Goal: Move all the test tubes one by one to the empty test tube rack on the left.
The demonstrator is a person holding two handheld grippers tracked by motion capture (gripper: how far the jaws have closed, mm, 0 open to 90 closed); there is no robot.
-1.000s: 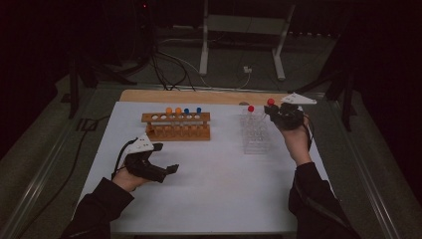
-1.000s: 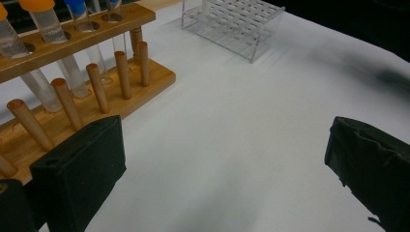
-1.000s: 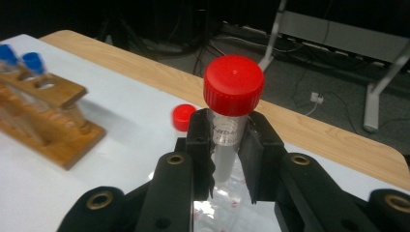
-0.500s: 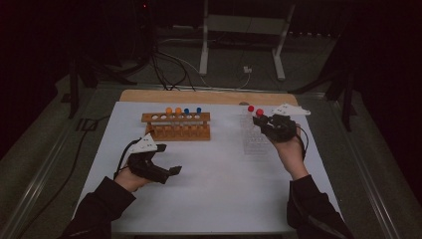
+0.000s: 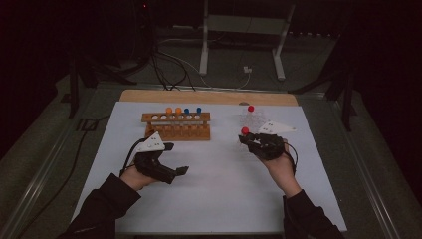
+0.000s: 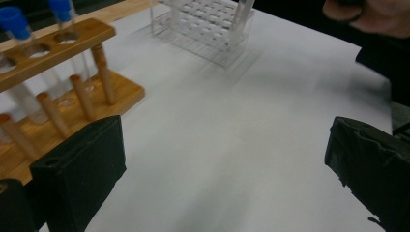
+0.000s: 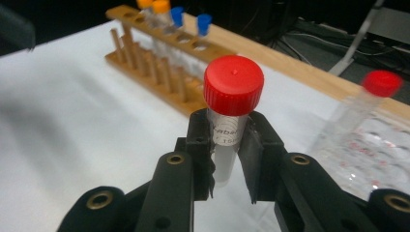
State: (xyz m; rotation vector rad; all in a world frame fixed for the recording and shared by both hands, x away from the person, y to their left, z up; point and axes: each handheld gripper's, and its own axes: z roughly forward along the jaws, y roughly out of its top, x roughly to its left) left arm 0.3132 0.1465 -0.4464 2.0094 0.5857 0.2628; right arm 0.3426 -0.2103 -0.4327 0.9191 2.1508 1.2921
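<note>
A: What does the right claw (image 7: 226,157) have hold of?

B: A red-capped tube (image 7: 231,111). Its two black jaws are closed tight on the clear body just under the cap, and the tube stands upright. In the high view the tube (image 5: 245,131) sits at the claw's (image 5: 247,140) tip, above the white surface (image 5: 219,199), just in front of the clear plastic rack (image 5: 251,119).

A: Is anything in that rack?

B: One more red-capped tube (image 5: 251,108) stands in it, at its far side.

A: And the left claw (image 6: 227,174)?

B: Its jaws stand wide apart with nothing between them. It hovers low over the surface, near the front of the wooden rack (image 5: 176,126).

A: What does the wooden rack hold?

B: Two orange-capped tubes (image 5: 173,111) and two blue-capped tubes (image 5: 192,110), side by side along its back row.
</note>
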